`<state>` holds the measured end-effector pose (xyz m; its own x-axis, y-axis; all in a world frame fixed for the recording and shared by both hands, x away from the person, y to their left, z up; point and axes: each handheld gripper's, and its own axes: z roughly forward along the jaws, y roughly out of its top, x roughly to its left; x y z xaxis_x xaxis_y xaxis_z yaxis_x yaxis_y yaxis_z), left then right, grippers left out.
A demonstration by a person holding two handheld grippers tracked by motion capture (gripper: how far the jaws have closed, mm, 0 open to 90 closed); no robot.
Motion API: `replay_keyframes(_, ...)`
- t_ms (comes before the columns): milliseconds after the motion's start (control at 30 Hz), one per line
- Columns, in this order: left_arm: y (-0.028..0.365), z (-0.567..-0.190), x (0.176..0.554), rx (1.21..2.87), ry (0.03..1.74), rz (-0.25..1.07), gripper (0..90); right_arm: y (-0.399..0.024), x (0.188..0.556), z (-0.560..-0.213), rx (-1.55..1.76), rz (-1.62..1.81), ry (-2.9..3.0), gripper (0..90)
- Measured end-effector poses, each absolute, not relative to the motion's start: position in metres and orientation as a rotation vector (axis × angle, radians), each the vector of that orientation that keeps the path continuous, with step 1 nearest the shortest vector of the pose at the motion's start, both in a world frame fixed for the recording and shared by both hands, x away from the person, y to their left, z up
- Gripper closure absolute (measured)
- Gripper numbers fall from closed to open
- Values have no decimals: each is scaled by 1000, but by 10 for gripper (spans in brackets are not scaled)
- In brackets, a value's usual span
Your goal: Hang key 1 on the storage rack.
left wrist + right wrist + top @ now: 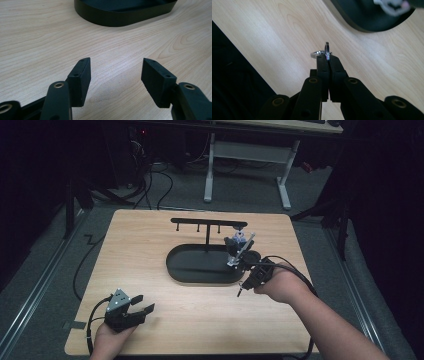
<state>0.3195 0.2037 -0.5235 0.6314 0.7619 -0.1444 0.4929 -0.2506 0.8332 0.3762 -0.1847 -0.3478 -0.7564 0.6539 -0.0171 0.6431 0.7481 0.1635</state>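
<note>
The right claw (327, 58), pinched tight on a metal key ring (327, 49), holds a keychain (239, 249) over the right end of the black stand's tray (176, 265), below the hook bar (200, 222). The left claw (142, 303) rests wide and empty near the table's (150, 235) front left. Hanging it well likely means keeping the ring upright, raising it level with a hook, and letting go only once it catches.

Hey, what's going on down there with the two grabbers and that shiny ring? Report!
Right gripper shut on metal key ring, above table beside black tray. Left gripper open, nothing between jaws, over bare table. Nothing in the way.
</note>
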Motion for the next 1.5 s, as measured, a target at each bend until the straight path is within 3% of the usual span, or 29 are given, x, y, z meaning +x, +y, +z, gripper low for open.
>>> replay_keyframes(767,209,-523,320,1899,996,342,411,-152,450,-316,1159,236,2828,891)
replay_keyframes(1500,209,-524,320,1903,1001,329,412,-137,488,-308,1245,241,2790,891)
